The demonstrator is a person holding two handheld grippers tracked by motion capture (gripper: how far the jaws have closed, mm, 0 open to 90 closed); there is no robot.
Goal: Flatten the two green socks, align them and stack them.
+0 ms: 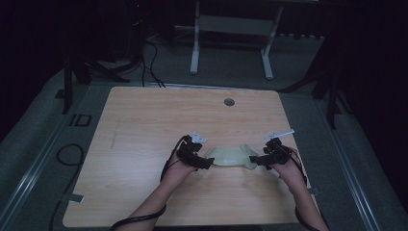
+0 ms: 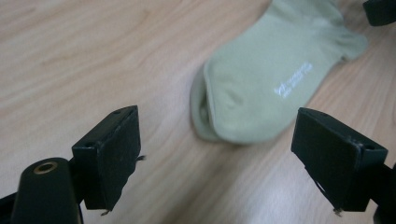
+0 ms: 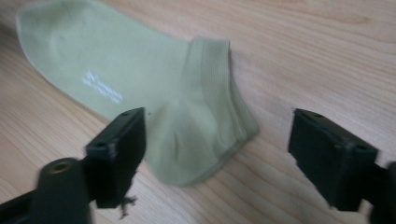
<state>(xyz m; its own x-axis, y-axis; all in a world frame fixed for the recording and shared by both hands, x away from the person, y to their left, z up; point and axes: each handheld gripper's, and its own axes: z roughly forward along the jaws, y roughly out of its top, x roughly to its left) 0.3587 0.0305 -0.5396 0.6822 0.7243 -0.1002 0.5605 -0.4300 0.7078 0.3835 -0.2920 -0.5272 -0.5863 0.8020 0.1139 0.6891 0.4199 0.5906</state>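
Observation:
A pale green ankle sock (image 1: pixel 231 157) lies flat on the wooden table (image 1: pixel 144 125), a little right of the middle, near the front. My left gripper (image 1: pixel 208 162) is at the sock's left end, its jaws open. In the left gripper view the rounded toe end of the sock (image 2: pixel 261 88) lies just ahead of the open left gripper (image 2: pixel 219 128), untouched by the pads. My right gripper (image 1: pixel 256 161) stands at the sock's right end. In the right gripper view the ribbed cuff of the sock (image 3: pixel 140 70) lies on the wood between and ahead of the wide-open right gripper (image 3: pixel 217 123).
A round grommet hole (image 1: pixel 229 102) sits near the table's far edge. Bare wood spreads left of the sock and behind it. Cables (image 1: pixel 67 154) loop on the floor at the left, and a white desk frame (image 1: pixel 195 48) stands beyond the table.

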